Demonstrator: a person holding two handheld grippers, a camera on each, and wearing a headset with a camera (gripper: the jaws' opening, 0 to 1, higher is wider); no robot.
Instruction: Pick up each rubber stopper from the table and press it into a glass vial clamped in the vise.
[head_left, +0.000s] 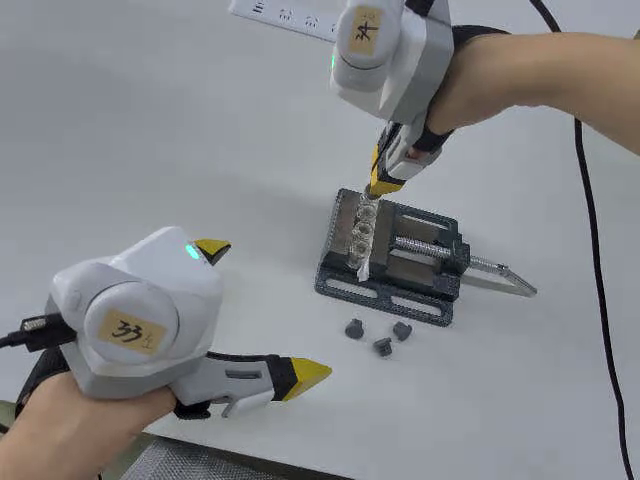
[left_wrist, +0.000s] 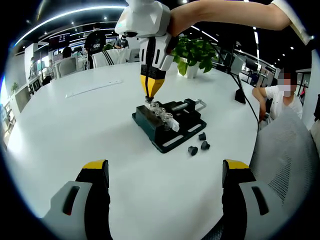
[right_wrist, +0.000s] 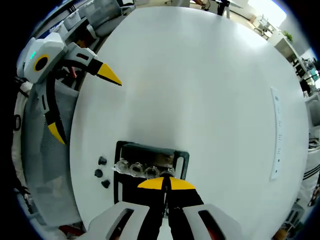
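While the left gripper (head_left: 262, 310) is held low and near over the white table (head_left: 150, 120), its jaws are set wide apart and nothing is carried between them. Just beyond it, three dark rubber stoppers (head_left: 382, 346) are seen lying loose on the table, close together and just beside the front of the black vise (head_left: 430, 262). A short row of clear glass vials (head_left: 366, 222) is clamped upright between the vise's plates. Over the far end of that row the right gripper (head_left: 383, 186) is pointed steeply down, its yellow tips drawn together at the mouth of the last vial. Whether a stopper is pinched between them cannot be told, since the spot is small and hidden by the tips themselves. The step in hand is judged to be the pressing of a stopper into the far vial. A straight downward push is called for next, kept in line with the vial so that the glass is not levered sideways. After that, one of the three loose stoppers is to be picked up for another vial. Farther back, a white power strip (head_left: 280, 14) is laid flat on the table.
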